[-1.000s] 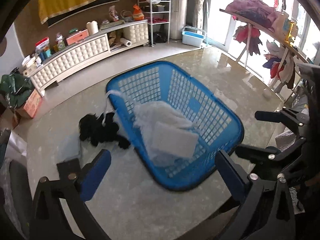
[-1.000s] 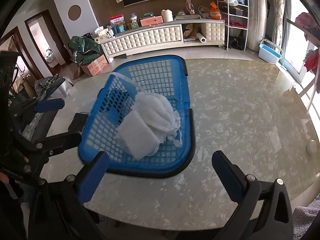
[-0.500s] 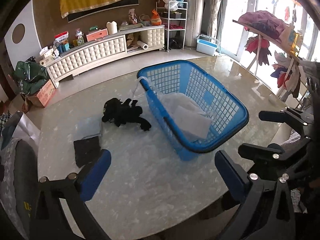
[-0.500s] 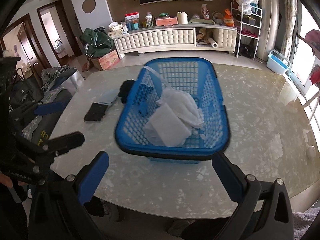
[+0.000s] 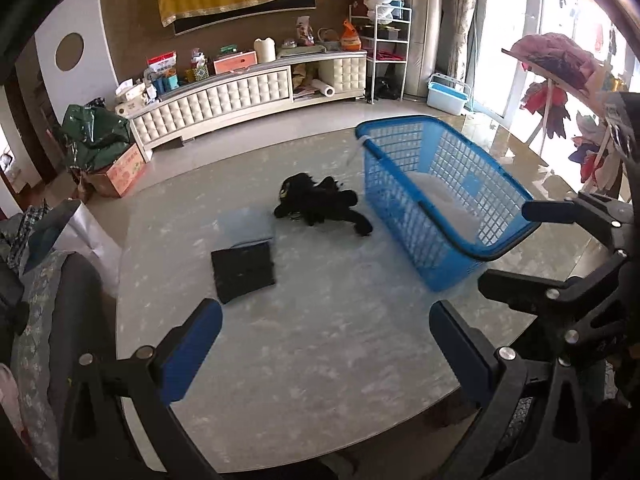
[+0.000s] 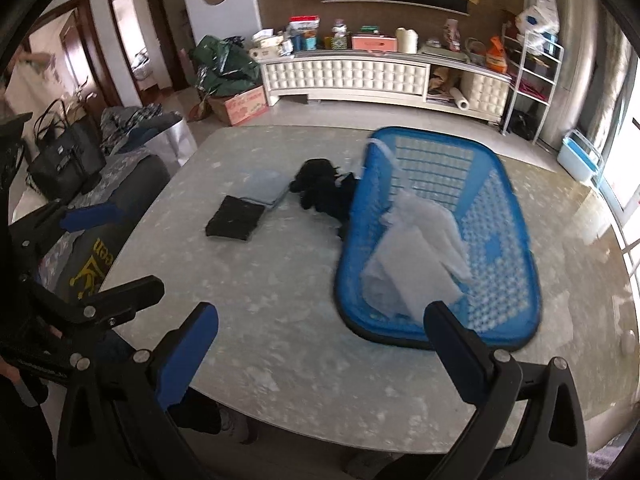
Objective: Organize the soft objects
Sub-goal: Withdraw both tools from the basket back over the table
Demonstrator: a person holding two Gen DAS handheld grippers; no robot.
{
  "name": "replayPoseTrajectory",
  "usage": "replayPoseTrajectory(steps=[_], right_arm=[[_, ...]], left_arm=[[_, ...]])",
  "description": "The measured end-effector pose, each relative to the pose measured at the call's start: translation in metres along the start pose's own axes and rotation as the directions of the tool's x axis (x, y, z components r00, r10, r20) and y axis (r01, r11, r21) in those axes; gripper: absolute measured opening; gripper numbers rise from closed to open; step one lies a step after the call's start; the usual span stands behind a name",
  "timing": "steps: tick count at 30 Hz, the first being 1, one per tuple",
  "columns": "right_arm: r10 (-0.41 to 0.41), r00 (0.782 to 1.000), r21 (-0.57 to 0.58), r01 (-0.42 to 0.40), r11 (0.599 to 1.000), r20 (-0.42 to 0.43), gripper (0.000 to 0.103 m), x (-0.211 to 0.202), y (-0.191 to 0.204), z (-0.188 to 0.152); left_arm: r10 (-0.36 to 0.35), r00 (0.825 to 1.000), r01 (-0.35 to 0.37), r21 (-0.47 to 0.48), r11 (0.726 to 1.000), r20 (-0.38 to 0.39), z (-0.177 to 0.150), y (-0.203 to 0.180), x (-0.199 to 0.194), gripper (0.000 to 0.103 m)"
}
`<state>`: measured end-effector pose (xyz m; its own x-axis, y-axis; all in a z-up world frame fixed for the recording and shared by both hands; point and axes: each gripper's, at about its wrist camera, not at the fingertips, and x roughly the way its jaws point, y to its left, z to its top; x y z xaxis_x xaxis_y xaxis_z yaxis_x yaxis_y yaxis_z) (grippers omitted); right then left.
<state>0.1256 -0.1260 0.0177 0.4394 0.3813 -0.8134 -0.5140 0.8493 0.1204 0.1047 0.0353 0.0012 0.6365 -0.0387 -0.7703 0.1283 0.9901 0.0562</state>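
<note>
Grippers first: left gripper [image 5: 326, 340] and right gripper [image 6: 322, 342] hover over the near table [image 5: 320, 360] edge, fingers spread, holding nothing. Farther in, a folded black cloth [image 5: 243, 266], a pale grey cloth [image 5: 250, 222] and a black plush toy [image 5: 320, 204] lie loose. Beside the toy, the blue basket [image 6: 500, 248] already holds white cloths [image 6: 416, 256]. Three items seemingly remain.

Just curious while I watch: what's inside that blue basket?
Pale white cloths lie piled inside the blue laundry basket, one folded flat on top. Whatever lies beneath the pile is hidden.
</note>
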Motion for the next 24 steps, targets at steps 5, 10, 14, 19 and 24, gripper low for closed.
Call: replayPoseTrajectory(steps=[5, 10, 14, 19, 24], right_arm=[[0.008, 1.000, -0.034, -0.009, 0.999, -0.013, 0.103, 0.017, 0.023, 0.012], [0.014, 0.999, -0.070, -0.016, 0.997, -0.039, 0.103, 0.031, 0.038, 0.024], [0.000, 0.998, -0.108, -0.006, 0.994, -0.058, 0.103, 0.042, 0.049, 0.035], [-0.017, 0.996, -0.146, 0.004, 0.989, -0.085, 0.103, 0.057, 0.057, 0.051], [-0.041, 0.992, -0.194, 0.018, 0.981, -0.115, 0.103, 0.079, 0.063, 0.070]], left_arm=[[-0.001, 1.000, 0.001, -0.030, 1.000, -0.001, -0.007, 0.026, -0.002, 0.103], [0.036, 0.999, -0.037, -0.046, 0.998, -0.013, -0.010, 0.050, 0.000, 0.103], [0.031, 0.999, -0.032, -0.096, 0.995, -0.016, -0.009, 0.075, 0.007, 0.103], [0.025, 0.999, -0.030, -0.140, 0.990, -0.040, -0.006, 0.102, 0.023, 0.103], [0.023, 0.998, -0.035, -0.181, 0.983, -0.063, -0.001, 0.125, 0.045, 0.103]])
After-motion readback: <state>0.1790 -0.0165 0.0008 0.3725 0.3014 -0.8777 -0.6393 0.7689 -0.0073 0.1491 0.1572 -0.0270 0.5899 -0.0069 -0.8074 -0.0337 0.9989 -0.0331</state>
